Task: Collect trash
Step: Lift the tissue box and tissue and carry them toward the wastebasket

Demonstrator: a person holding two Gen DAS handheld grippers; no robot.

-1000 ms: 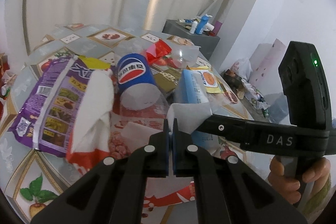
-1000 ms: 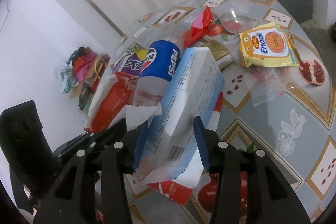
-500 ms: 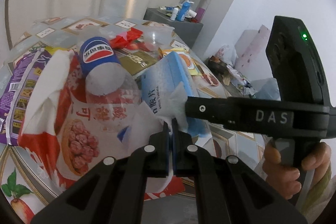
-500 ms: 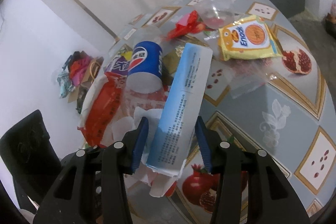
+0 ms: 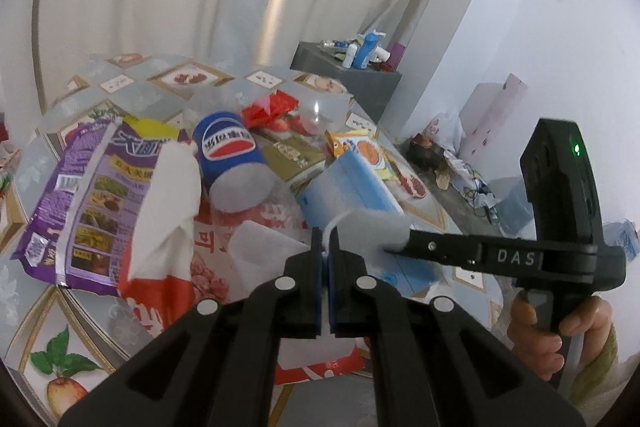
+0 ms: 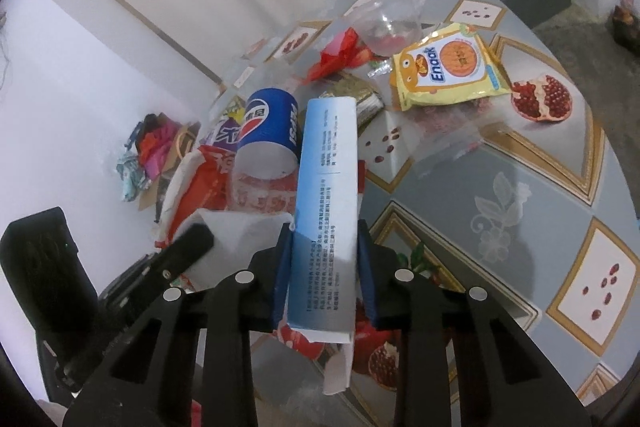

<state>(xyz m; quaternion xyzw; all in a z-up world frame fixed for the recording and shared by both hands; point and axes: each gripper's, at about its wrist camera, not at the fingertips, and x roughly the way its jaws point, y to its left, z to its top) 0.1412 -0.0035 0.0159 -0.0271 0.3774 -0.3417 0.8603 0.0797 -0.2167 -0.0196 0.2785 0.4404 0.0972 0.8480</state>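
A blue-and-white carton [image 6: 328, 179] stands on its narrow edge between the pads of my right gripper [image 6: 325, 267]. The jaws are closing, and both pads touch its sides. In the left wrist view the same carton [image 5: 352, 187] lies behind white paper [image 5: 372, 231]. My left gripper [image 5: 328, 259] is shut on a thin fold of that paper. A blue Pepsi cup [image 5: 230, 155] lies on its side on a red-and-white bag [image 5: 160, 291], beside a crumpled tissue [image 5: 172, 203] and a purple snack bag [image 5: 80, 195].
A yellow Enaak packet [image 6: 448, 67], a clear plastic cup [image 6: 388, 23], a red wrapper [image 6: 336, 55] and a gold packet [image 5: 296, 155] lie farther back on the patterned table [image 6: 520, 195]. A grey cabinet [image 5: 348, 75] with bottles stands beyond the table. Clutter lies on the floor.
The right jaws have narrowed onto the carton, which now shows its narrow side instead of its broad face. The left gripper stays shut on the paper.
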